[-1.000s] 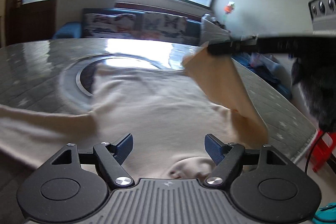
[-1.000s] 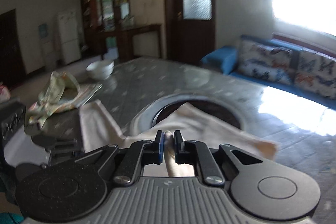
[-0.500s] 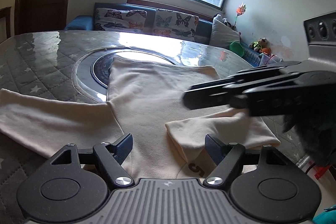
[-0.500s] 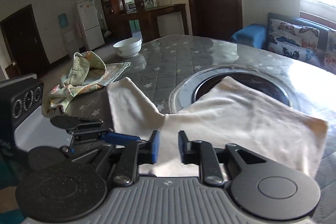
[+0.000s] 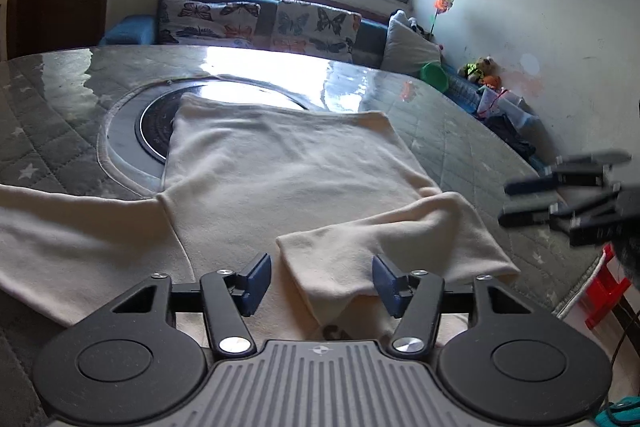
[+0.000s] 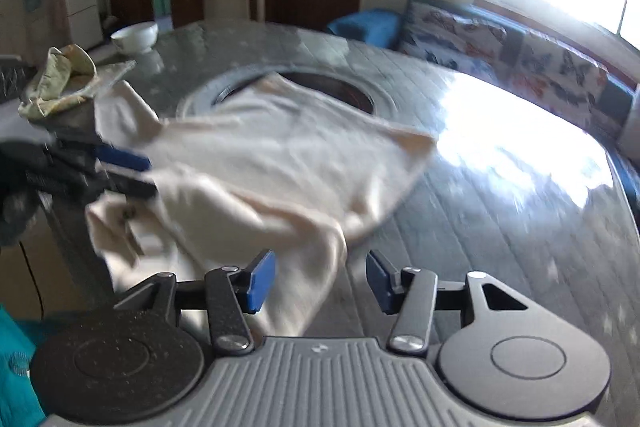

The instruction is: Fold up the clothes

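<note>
We had the cream sweater (image 5: 280,163) lying flat near the middle of the table (image 5: 460,147), its hem over the round inset and its collar at the near edge by us. One sleeve (image 5: 392,239) was already folded across the chest; the other sleeve (image 5: 80,227) was stretched out flat toward the table's left edge.

The left gripper (image 5: 320,283) hovered over the collar end, its fingers about half apart and just having narrowed a little, with the folded sleeve's cuff below them but nothing pinched. The right gripper (image 6: 320,283) stood off the right side of the sweater; its fingers had just been opening and now were moderately wide, with cloth lying beneath them yet free of the pads.

We judged the knit soft, light and limp: it would drape and sag, not hold a crease by itself, and it might slide on the glossy table. We thought the best hold for the outstretched sleeve was a shallow pinch at its cuff edge, lifting low so the body stayed put.
</note>
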A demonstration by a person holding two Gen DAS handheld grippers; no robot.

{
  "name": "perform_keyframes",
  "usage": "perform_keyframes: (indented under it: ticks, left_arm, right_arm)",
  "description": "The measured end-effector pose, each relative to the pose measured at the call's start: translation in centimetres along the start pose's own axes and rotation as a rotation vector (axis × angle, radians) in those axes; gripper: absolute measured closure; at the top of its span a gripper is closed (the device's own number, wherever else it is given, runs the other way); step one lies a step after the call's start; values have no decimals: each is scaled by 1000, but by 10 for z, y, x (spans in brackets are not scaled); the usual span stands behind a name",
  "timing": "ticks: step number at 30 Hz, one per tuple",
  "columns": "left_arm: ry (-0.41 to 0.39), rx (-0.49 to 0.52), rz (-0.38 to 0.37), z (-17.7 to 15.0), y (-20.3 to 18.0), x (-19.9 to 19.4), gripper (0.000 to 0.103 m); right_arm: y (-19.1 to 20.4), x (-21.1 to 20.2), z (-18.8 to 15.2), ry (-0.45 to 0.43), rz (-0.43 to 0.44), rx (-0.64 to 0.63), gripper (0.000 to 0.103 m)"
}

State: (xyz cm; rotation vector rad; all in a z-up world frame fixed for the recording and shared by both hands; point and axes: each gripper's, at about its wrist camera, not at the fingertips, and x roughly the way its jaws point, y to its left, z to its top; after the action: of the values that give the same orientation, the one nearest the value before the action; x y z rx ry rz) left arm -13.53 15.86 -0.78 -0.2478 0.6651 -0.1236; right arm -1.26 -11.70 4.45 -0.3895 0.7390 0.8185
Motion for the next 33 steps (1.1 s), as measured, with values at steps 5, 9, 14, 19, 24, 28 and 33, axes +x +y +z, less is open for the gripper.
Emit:
perform_keyframes:
  ticks: [5, 9, 14, 19, 24, 28, 33]
  left_arm:
    - [-13, 46, 5, -6, -1, -13, 43]
    - [-2, 130, 35, -13, -8, -15, 47]
    - [18, 220, 99, -18, -14, -9, 66]
    - [-46, 313, 221, -15, -20, -10, 71]
    - [-42, 395, 213, -21, -22, -12, 69]
    - [-46, 484, 178, -29, -28, -17, 64]
    - [-47, 579, 157, -31, -37, -6, 62]
  right_arm:
    - [-4, -8, -25, 25, 27, 19, 48]
    - [2, -6, -33, 36, 50, 13, 48]
    - [4, 2, -32, 36, 54, 24, 48]
    - [4, 6, -33, 38, 52, 32, 48]
    - [6, 8, -34, 45, 60, 28, 48]
    - [8, 9, -34, 46, 67, 24, 48]
    - [8, 13, -33, 47, 65, 31, 49]
